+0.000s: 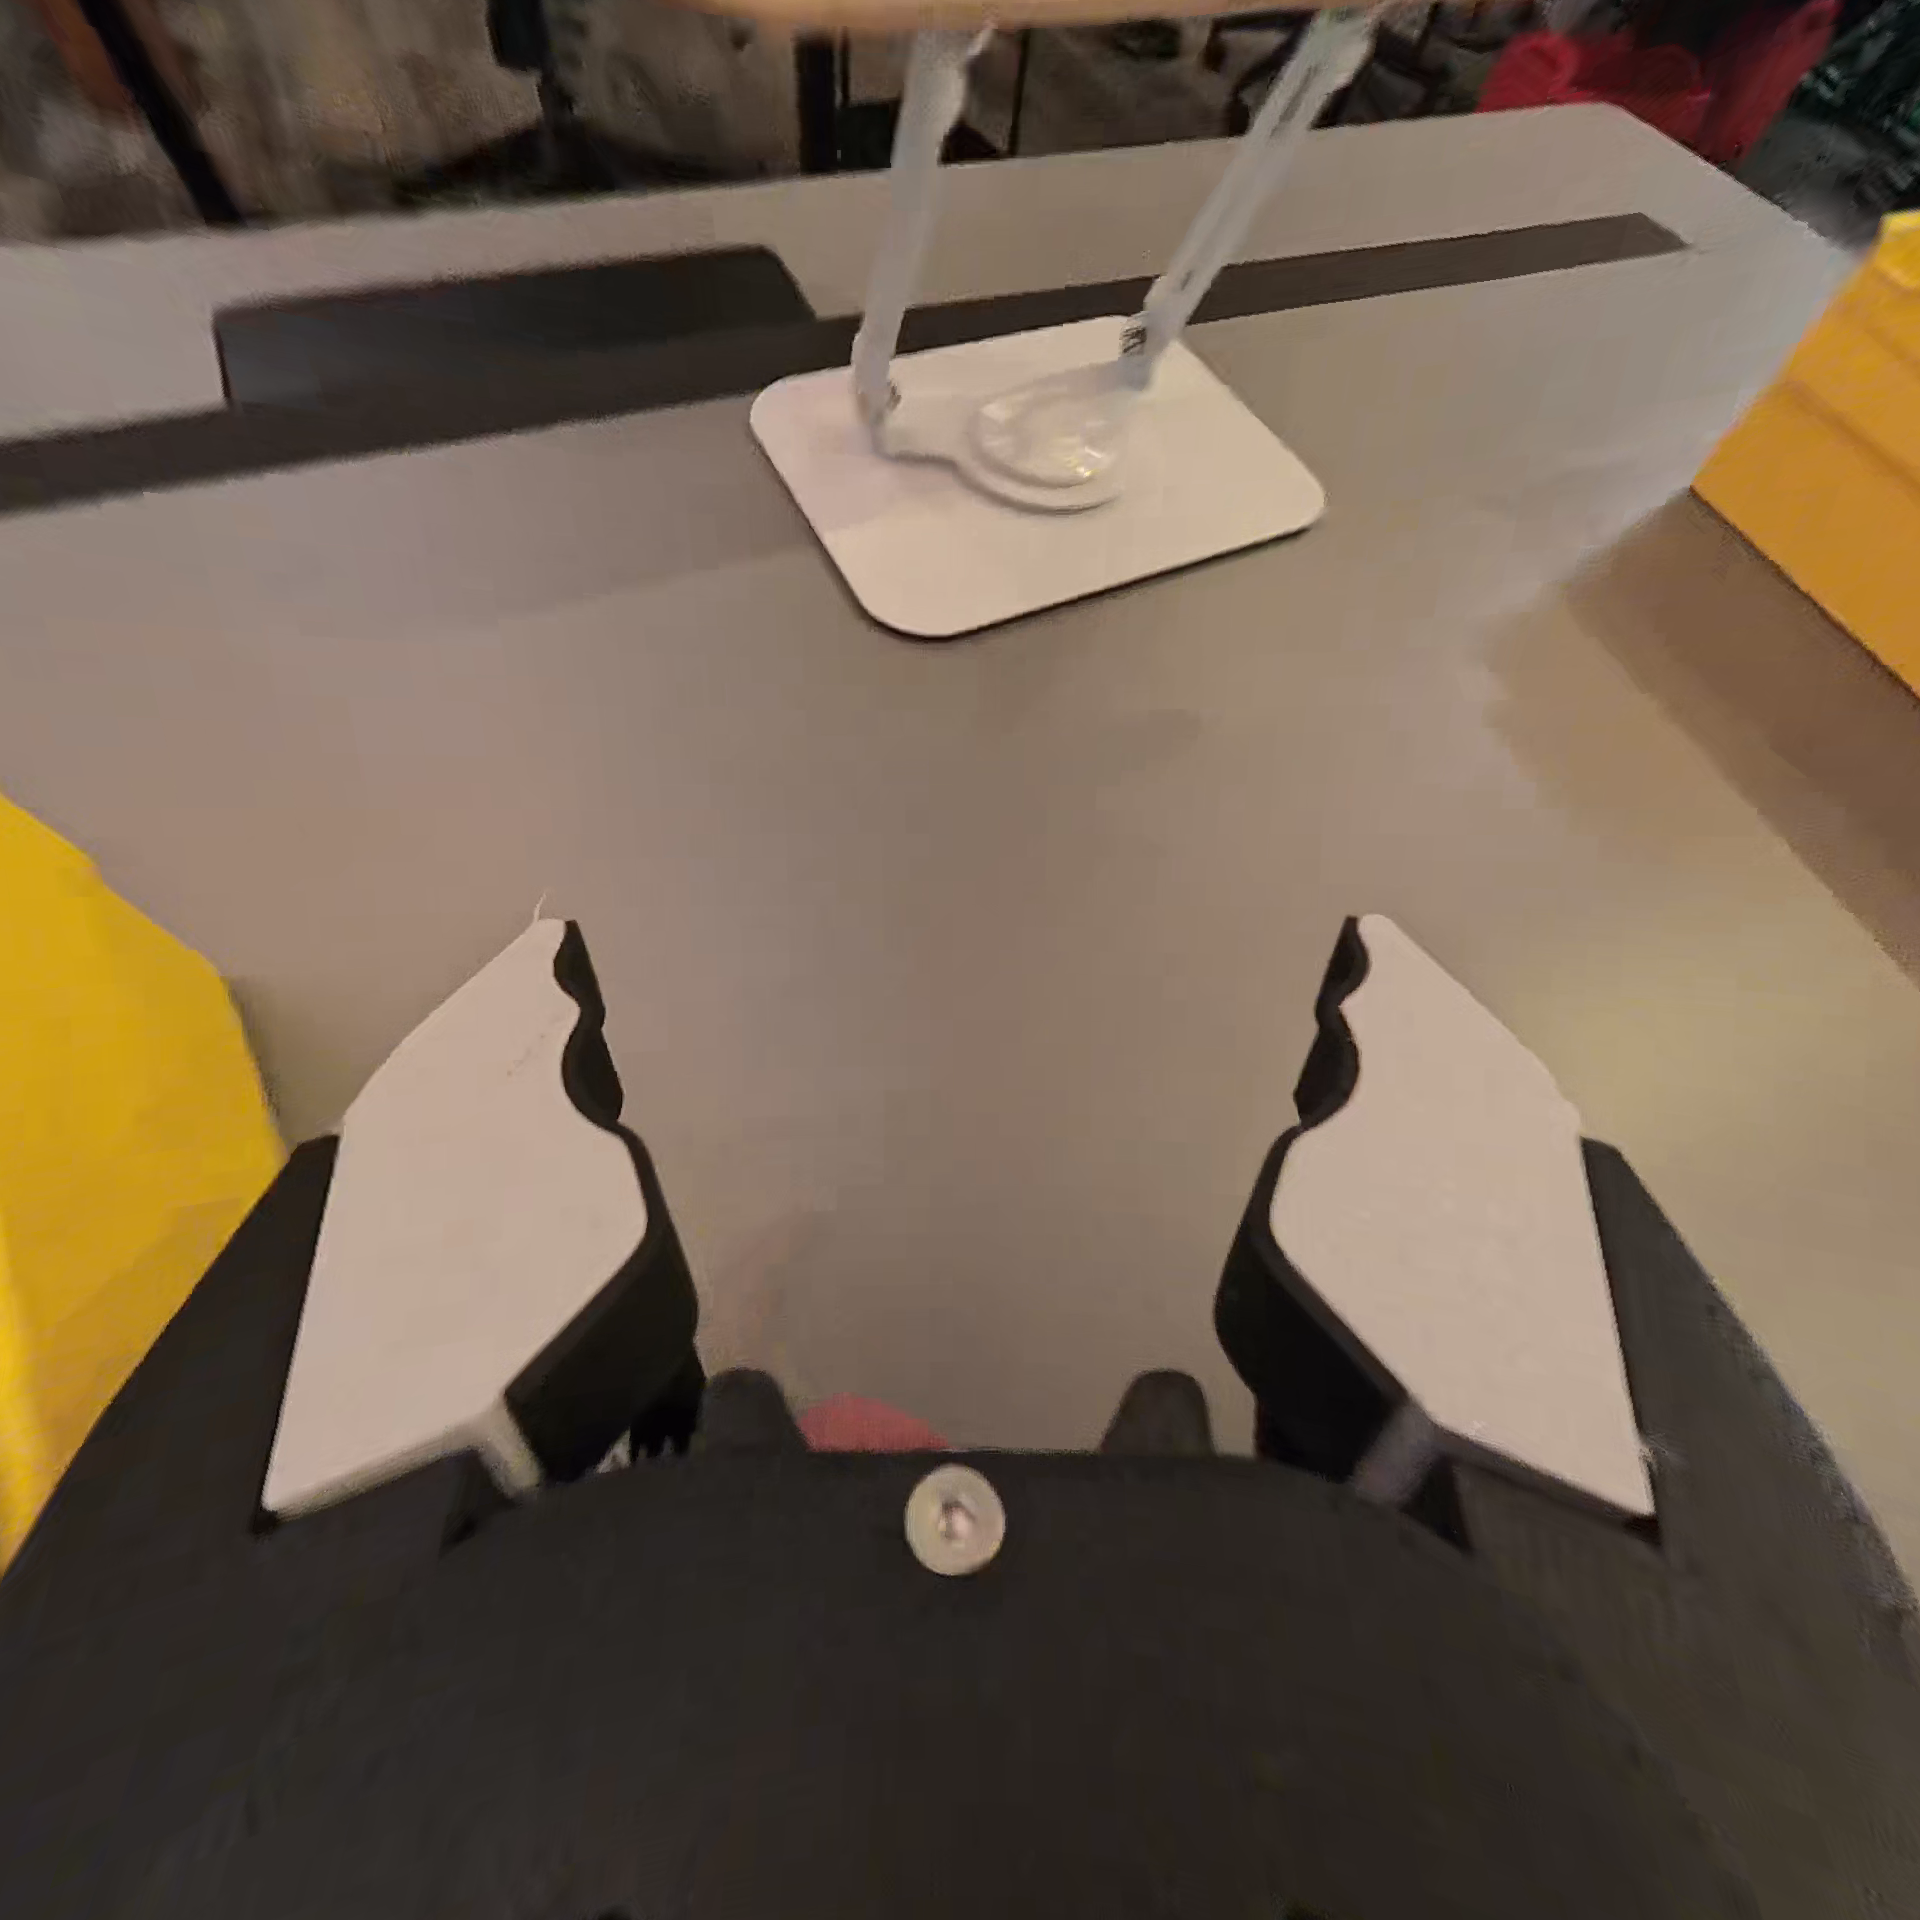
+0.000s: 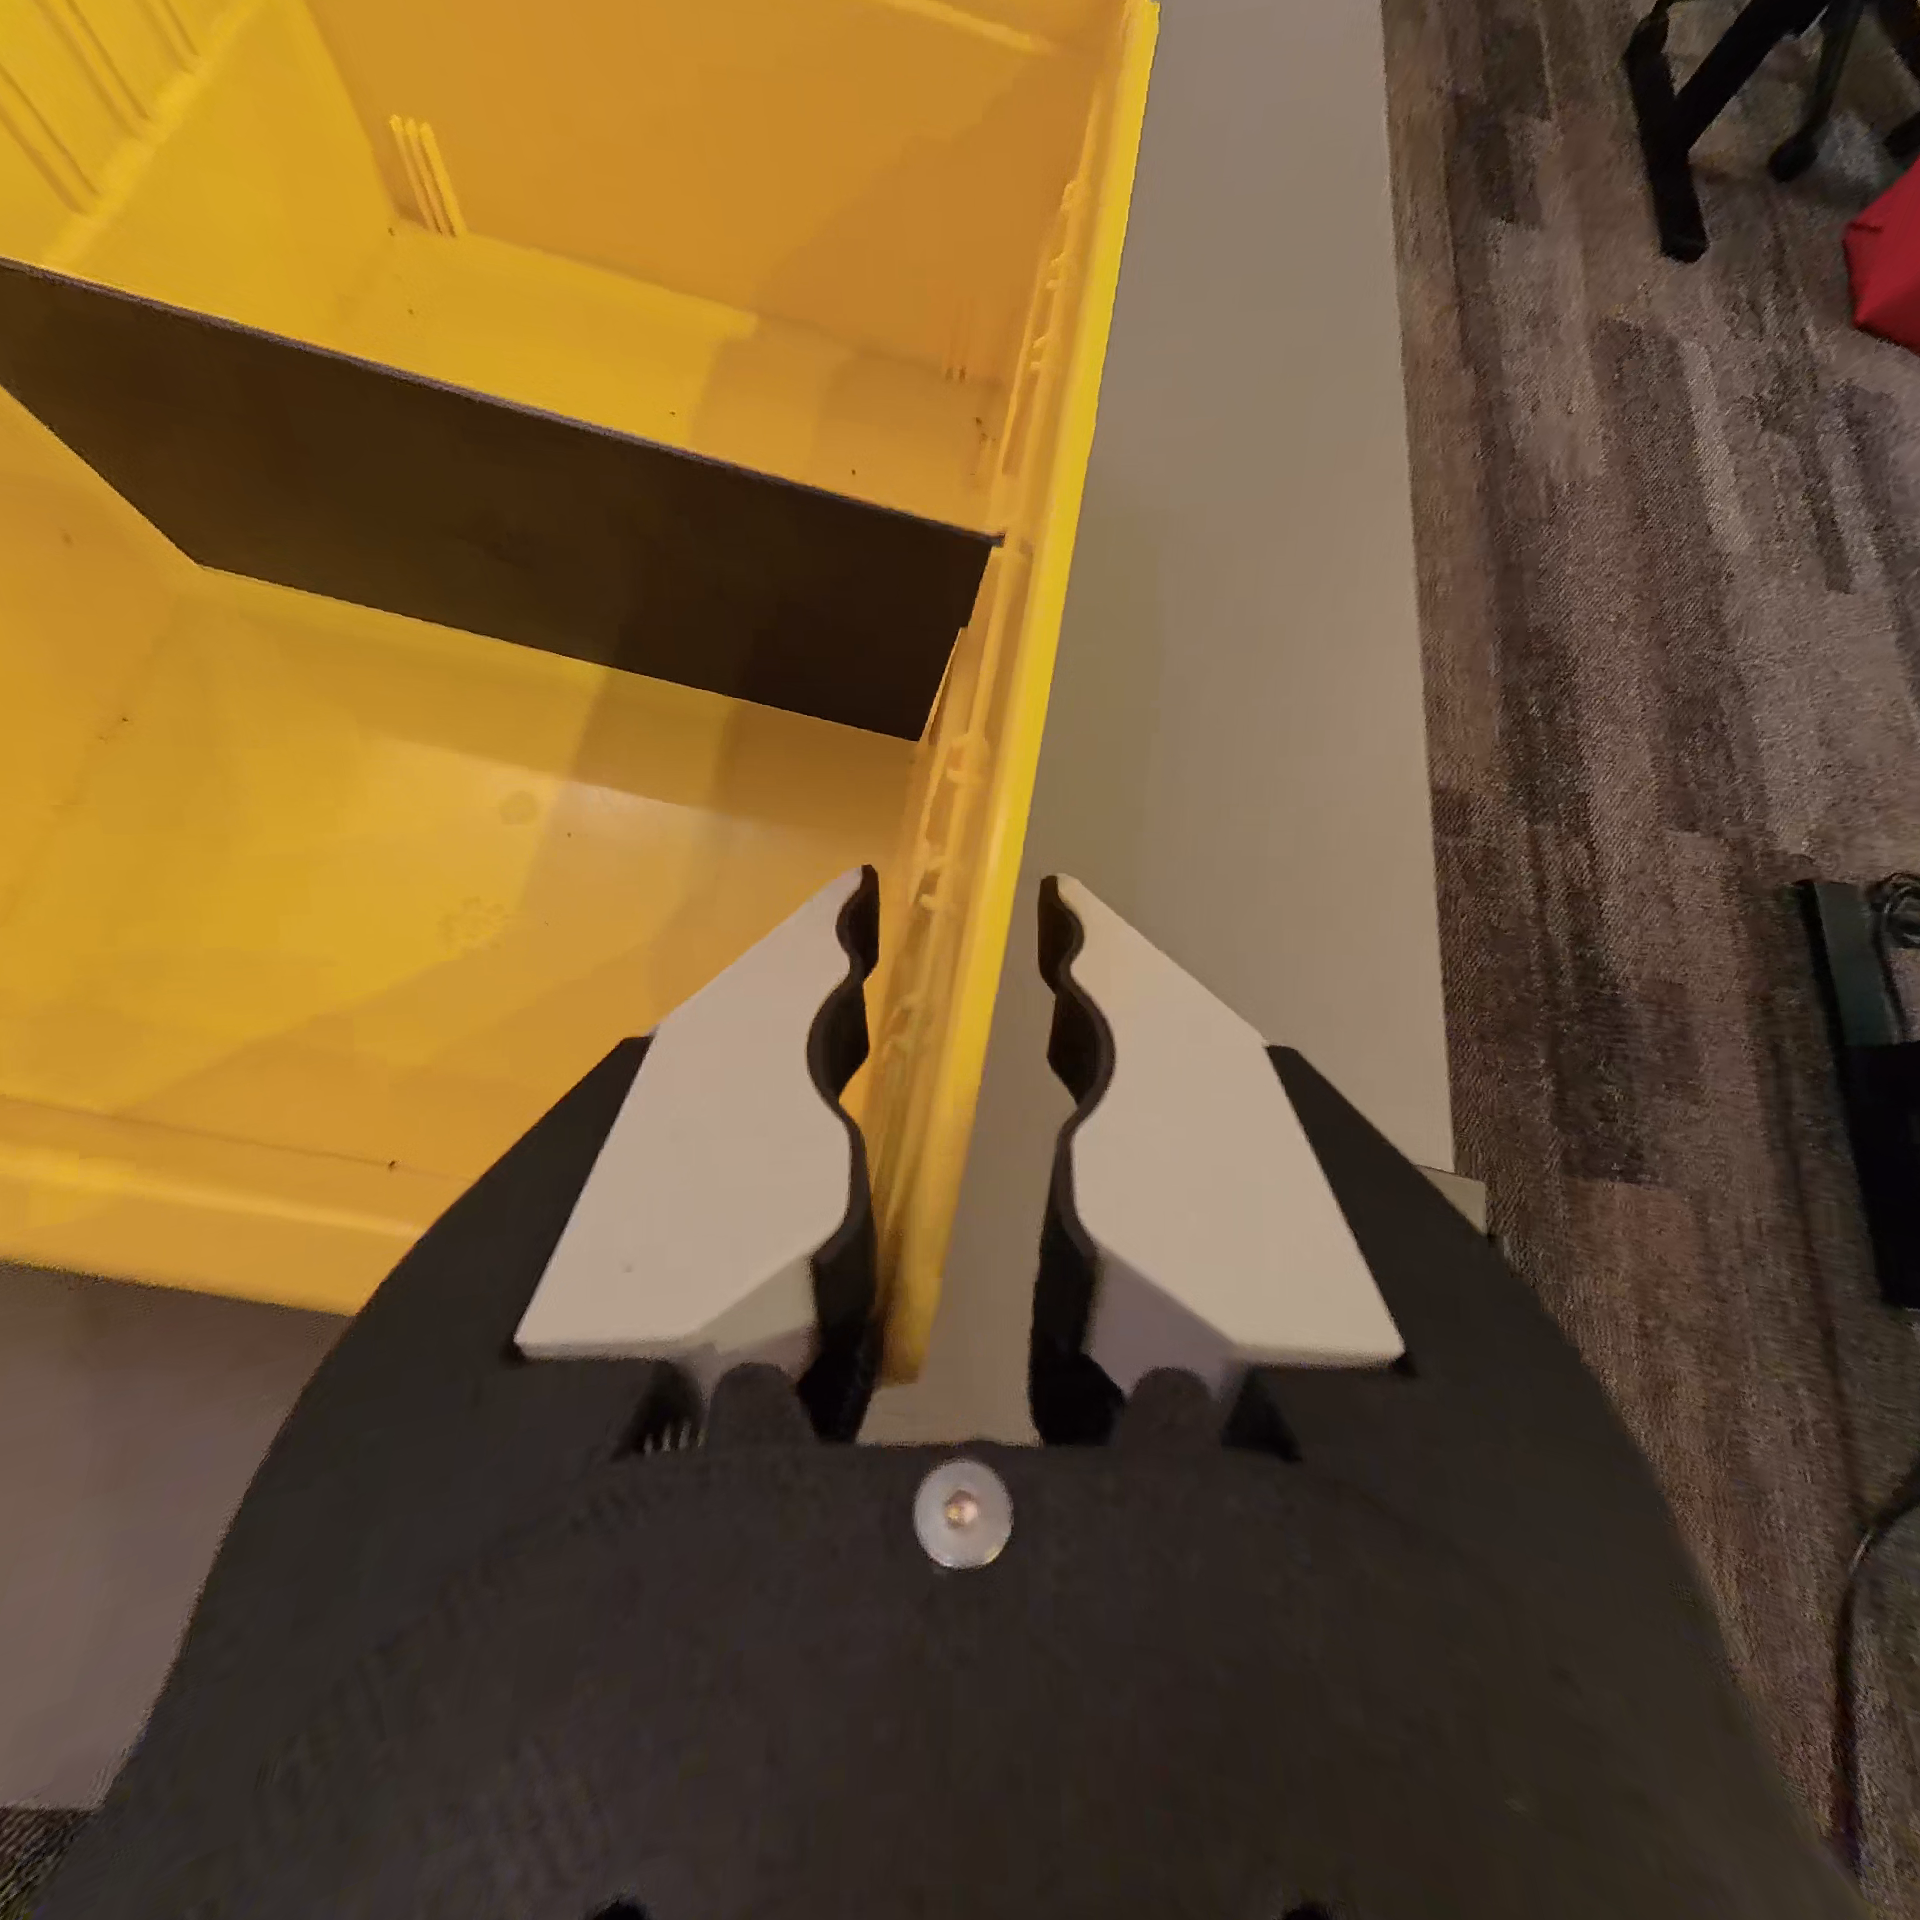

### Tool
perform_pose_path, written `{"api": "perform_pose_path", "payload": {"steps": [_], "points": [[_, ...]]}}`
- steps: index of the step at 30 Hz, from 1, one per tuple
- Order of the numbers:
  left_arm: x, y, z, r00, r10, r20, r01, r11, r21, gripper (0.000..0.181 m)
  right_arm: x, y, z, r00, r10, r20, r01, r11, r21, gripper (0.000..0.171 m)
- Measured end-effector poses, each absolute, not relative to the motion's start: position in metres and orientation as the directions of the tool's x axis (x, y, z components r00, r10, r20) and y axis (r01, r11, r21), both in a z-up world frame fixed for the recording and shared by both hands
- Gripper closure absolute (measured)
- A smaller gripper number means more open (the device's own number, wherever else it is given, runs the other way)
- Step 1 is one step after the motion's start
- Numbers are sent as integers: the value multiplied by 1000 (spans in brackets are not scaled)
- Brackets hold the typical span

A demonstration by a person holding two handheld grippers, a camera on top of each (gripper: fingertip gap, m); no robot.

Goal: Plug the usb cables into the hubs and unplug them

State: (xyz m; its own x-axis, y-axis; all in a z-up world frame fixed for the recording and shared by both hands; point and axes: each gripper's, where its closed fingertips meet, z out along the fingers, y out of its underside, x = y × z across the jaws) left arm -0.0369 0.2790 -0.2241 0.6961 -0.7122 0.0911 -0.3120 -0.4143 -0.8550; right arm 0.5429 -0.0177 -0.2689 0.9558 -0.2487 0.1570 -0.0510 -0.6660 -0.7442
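USB cables / hubs: not showing in either view, so I cannot tell where they are.
Left gripper [image 1: 961, 940]: hanging over the grey table [image 1: 935, 790], jaws spread wide, nothing sitting between them.
Left fingers [image 1: 488, 1174]: white plates with black wavy pads, not touching anything.
White plate [image 1: 1039, 540]: lying flat on the table well ahead of the left gripper, slightly right of centre; a white stand foot with a round disc [image 1: 1049, 447] is sitting on it and two pale struts are rising from it out of frame.
Black strip [image 1: 499, 322]: running across the table beyond the white plate.
Yellow bins, left view: one edge [image 1: 104, 1091] is showing just left of the left gripper, another [image 1: 1829, 457] ahead and to the right.
Right gripper [image 2: 961, 883]: jaws standing a narrow gap apart, gripping nothing.
Yellow bin [image 2: 416, 883]: its right wall is lining up inside the right gripper's gap, lower down; contact cannot be told.
Black divider [image 2: 540, 540]: crossing the bin ahead and left of the right gripper.
Table edge [image 2: 1247, 520]: running ahead on the right; carpet floor [image 2: 1662, 727] further right.
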Motion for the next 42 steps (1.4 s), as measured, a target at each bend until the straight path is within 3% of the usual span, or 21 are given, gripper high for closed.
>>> {"api": "perform_pose_path", "payload": {"steps": [2, 4, 6, 9, 12, 14, 22, 24, 27, 28, 30, 31, 35, 37, 42], "points": [[-61, 261, -204, 698, -714, -51, -403, -333, -852, 61, 541, -20, -262, 956, -241, 168, -32, -652, -758, 142], [-101, 254, -201, 681, -680, -272, -575, -266, -773, 82, 537, -22, -266, 963, -214, 165, -22, -670, -742, 135], [-147, 256, -212, 670, -615, -417, -682, -288, -672, 80, 533, -22, -272, 971, -185, 151, -17, -685, -729, 145], [-187, 248, -250, 708, -625, -329, -671, -451, -588, 86, 533, -21, -274, 973, -183, 142, -25, -690, -723, 154], [-201, 241, -275, 706, -648, -284, -676, -497, -544, 109, 535, -21, -276, 971, -183, 152, -25, -711, -702, 159], [-198, 231, -289, 697, -690, -198, -670, -526, -524, 138, 540, -24, -277, 965, -194, 177, -21, -729, -685, 162], [-232, 241, -293, 716, -665, -213, -661, -547, -514, 157, 554, -34, -278, 960, -228, 164, -57, -732, -679, 163], [-237, 245, -288, 723, -659, -207, -645, -536, -545, 152, 556, -37, -277, 955, -258, 146, -89, -719, -690, 165], [-236, 246, -279, 751, -636, -175, -597, -543, -590, 120, 561, -43, -277, 941, -290, 174, -95, -721, -686, 163], [-240, 249, -273, 759, -613, -220, -600, -527, -602, 109, 565, -46, -274, 926, -312, 214, -82, -717, -692, 152], [-239, 250, -254, 770, -586, -253, -580, -477, -660, 105, 568, -51, -269, 909, -346, 233, -87, -703, -706, 119], [-233, 249, -242, 769, -587, -253, -565, -438, -700, 104, 568, -53, -263, 901, -361, 242, -82, -688, -721, 113], [-196, 232, -206, 707, -650, -280, -565, -279, -776, 102, 557, -63, -210, 848, -409, 338, 19, -613, -790, 101], [-169, 222, -199, 673, -693, -259, -555, -241, -796, 87, 530, -56, -178, 858, -385, 341, 67, -573, -817, 87], [-102, 201, -219, 553, -818, -159, -569, -231, -789, 77, 423, -10, -122, 929, -176, 326, 210, -475, -854, 79]]}}
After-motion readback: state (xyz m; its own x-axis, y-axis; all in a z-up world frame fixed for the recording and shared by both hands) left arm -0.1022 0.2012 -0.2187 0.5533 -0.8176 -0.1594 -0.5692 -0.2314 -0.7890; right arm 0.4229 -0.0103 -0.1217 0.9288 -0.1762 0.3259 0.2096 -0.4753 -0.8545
